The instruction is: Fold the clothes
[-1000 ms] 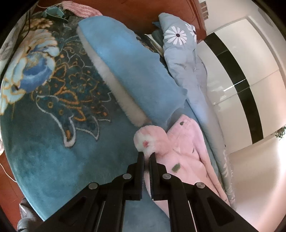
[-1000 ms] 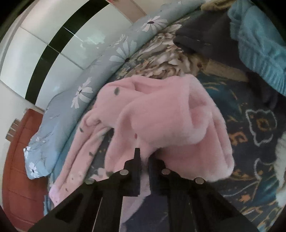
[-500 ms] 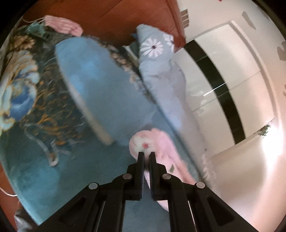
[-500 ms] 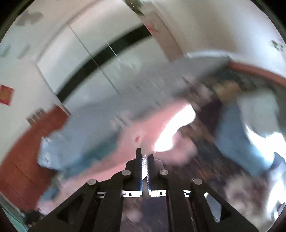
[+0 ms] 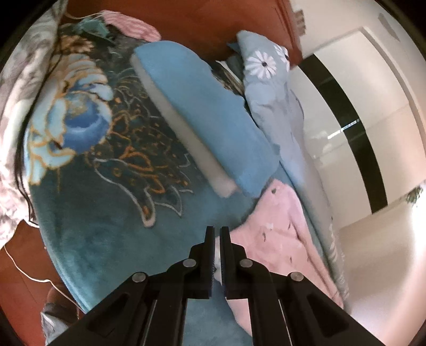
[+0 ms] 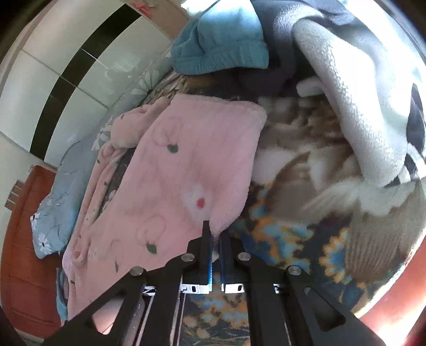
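Note:
A pink fleece garment (image 6: 186, 159) with small hearts and dark leaf marks lies spread out on the floral bed blanket (image 6: 279, 239). My right gripper (image 6: 214, 231) is shut on its near corner, which runs down between the fingers. In the left wrist view the same pink garment (image 5: 279, 234) stretches away to the right. Its near edge passes behind the right finger of my left gripper (image 5: 217, 230). That gripper is shut, with a pale strip of cloth showing low in the narrow gap. Nothing sticks out above its tips.
A folded blue blanket (image 5: 207, 111) and a daisy-print pillow (image 5: 266, 69) lie near the wooden headboard (image 5: 213, 24). A pile holds a blue knit (image 6: 221, 48), a dark garment (image 6: 279, 71) and a grey-white fleece (image 6: 359, 93). A black-striped white wardrobe (image 5: 346, 106) stands beyond the bed.
The right gripper has swung across with the pink corner, and the bunched garment now lies stretched flat. The heart-marked corner that poked above the left fingertips is gone from there.

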Demonstrator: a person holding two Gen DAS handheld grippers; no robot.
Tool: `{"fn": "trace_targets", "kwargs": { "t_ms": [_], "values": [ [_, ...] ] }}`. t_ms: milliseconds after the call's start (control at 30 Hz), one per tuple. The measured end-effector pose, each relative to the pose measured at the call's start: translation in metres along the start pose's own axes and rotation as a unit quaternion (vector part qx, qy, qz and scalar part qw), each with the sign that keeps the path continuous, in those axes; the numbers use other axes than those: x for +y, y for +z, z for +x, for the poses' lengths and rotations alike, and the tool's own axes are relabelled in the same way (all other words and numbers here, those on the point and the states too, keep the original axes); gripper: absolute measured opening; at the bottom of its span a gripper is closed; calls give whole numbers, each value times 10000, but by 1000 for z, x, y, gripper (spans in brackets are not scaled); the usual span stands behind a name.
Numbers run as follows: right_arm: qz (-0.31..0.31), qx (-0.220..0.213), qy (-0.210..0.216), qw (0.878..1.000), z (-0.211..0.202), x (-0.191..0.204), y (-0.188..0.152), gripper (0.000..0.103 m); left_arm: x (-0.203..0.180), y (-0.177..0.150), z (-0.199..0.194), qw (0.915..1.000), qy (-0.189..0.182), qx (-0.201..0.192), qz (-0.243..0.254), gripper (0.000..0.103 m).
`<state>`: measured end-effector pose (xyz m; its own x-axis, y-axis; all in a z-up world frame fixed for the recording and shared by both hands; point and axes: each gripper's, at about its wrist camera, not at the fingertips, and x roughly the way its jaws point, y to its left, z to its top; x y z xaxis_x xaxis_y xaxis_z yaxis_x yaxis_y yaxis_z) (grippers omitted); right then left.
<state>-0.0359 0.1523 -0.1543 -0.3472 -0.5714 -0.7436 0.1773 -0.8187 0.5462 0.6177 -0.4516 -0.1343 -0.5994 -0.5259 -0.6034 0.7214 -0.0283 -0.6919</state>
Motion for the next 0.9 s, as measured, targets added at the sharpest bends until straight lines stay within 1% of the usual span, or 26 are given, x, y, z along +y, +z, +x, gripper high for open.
{"fn": "trace_targets", "kwargs": {
  "t_ms": [67,100,167,200,233,300,367,433,467,500,533,567,600,700,733,767,800,833,900],
  "values": [
    [14,-112,-13,9999,-5,-2,2,5,-6,-3,5,10000,-17,21,67,4],
    [26,-189,-5,9998,-8,-2,3,8,-8,-4,7,9999,-46,55,93,4],
    [33,-367,8,9993,-14,-5,8,27,-10,-8,9,9998,-51,131,156,6],
    [89,-492,-24,9987,-16,-7,12,46,-11,-9,10,9997,-33,172,192,6],
    [167,-620,-45,9979,-17,-11,18,53,-12,-11,11,9995,-15,213,228,6],
    [420,-759,-69,9962,-10,-19,33,53,-13,-15,13,9993,-26,291,242,6],
    [724,-746,-80,9945,3,-27,48,53,-12,-19,14,9992,-74,345,186,6],
    [1004,-775,19,9919,11,-30,56,55,-13,-22,15,9991,-73,368,173,6],
    [1050,-843,89,9909,13,-28,60,55,-14,-22,16,9991,-68,387,181,6],
    [1048,-894,152,9904,13,-25,63,46,-15,-23,16,9990,-62,406,189,6],
    [1004,-875,221,9908,14,-19,67,18,-16,-24,18,9989,-58,429,192,6],
    [944,-844,253,9916,15,-14,69,5,-17,-25,19,9988,-54,450,195,6],
    [803,-832,191,9931,12,-7,71,5,-18,-25,19,9987,-57,459,198,6],
    [115,-1227,76,9923,-19,12,68,5,-21,-25,20,9986,-74,461,229,6],
    [-77,-1343,-1,9909,-29,16,67,5,-22,-24,20,9986,-66,456,249,6],
    [-163,-1414,-184,9896,-38,11,64,5,-23,-24,20,9986,-58,451,269,6],
    [-204,-1444,-355,9887,-45,4,61,5,-23,-24,21,9986,-49,453,277,6],
    [-96,-1339,-474,9898,-44,-8,60,5,-23,-24,23,9985,-39,472,272,6],
    [273,-1048,-580,9924,-34,-35,55,5,-24,-24,26,9984,-20,510,262,6]
  ]
}}
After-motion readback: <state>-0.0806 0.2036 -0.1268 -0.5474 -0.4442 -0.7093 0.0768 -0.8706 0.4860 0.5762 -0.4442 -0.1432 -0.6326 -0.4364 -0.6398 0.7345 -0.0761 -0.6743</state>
